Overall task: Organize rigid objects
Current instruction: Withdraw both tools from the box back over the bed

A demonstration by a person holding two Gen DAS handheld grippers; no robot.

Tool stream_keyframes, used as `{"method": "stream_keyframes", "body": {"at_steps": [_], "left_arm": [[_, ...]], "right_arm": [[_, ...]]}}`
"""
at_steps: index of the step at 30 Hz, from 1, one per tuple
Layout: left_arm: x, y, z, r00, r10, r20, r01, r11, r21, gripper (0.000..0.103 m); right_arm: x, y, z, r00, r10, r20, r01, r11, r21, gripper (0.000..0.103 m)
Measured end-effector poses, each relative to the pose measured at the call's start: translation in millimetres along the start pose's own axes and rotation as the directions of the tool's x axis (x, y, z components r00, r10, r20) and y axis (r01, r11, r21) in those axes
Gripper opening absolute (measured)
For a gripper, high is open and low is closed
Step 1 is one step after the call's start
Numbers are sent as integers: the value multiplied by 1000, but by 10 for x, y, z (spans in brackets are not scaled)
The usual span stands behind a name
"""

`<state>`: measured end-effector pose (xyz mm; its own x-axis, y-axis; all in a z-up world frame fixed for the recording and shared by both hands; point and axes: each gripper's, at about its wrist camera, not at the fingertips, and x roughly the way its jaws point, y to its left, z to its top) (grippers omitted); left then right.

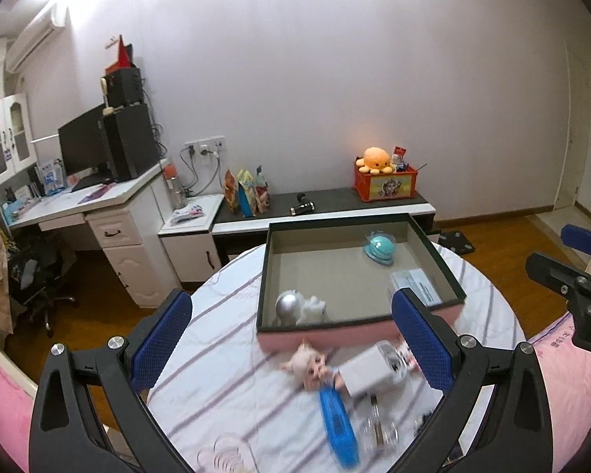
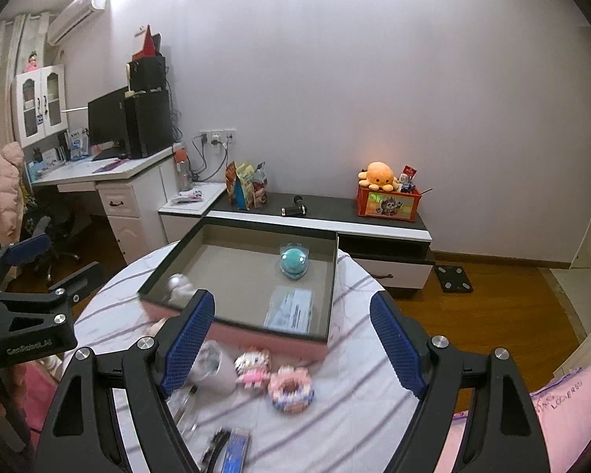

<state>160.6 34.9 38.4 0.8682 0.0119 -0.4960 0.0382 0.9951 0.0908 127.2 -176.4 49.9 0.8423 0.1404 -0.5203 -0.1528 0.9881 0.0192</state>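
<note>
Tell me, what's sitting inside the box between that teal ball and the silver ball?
Nothing: in the left wrist view the grey floor of the pink-sided box is bare between the teal ball and the silver ball.

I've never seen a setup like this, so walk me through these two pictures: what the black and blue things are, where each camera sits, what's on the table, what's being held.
A person holds a two-finger gripper in each hand, and each carries a wide-angle camera looking along its fingers. One picture comes from the left gripper, the other from the right gripper; the blue parts are the finger pads. Both are open and hold nothing.

On the round table stands a tray holding a teal dome, a silver ball and a card. In front of it lie loose things: a doll, a blue bar, a brick donut and a brick figure.
</note>
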Motion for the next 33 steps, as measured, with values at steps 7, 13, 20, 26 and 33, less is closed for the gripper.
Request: {"method": "stream_keyframes", "body": {"at_steps": [7,13,20,26,33], "left_arm": [[-428,22,-392,1000,18,-8,-18,999,-32,103],[-538,58,-663,998,13,-61,-17,998,-57,103],[-553,22,-777,996,16,-85,-20,999,-45,103],[-519,-9,-802,994,14,-105,-18,999,-41,103],[-352,-46,-830,987,-11,-160,6,999,-37,103]], "right_arm": [[-492,56,-364,1000,12,23,-12,1000,1,83],[-651,13,-676,999,41,1,-41,998,55,83],[-627,-73,-752,999,21,-28,-19,995,97,83],[-608,-37,-792,999,32,-43,-28,995,92,83],[-503,-26,-804,996,50,-75,-42,995,96,83]]}}
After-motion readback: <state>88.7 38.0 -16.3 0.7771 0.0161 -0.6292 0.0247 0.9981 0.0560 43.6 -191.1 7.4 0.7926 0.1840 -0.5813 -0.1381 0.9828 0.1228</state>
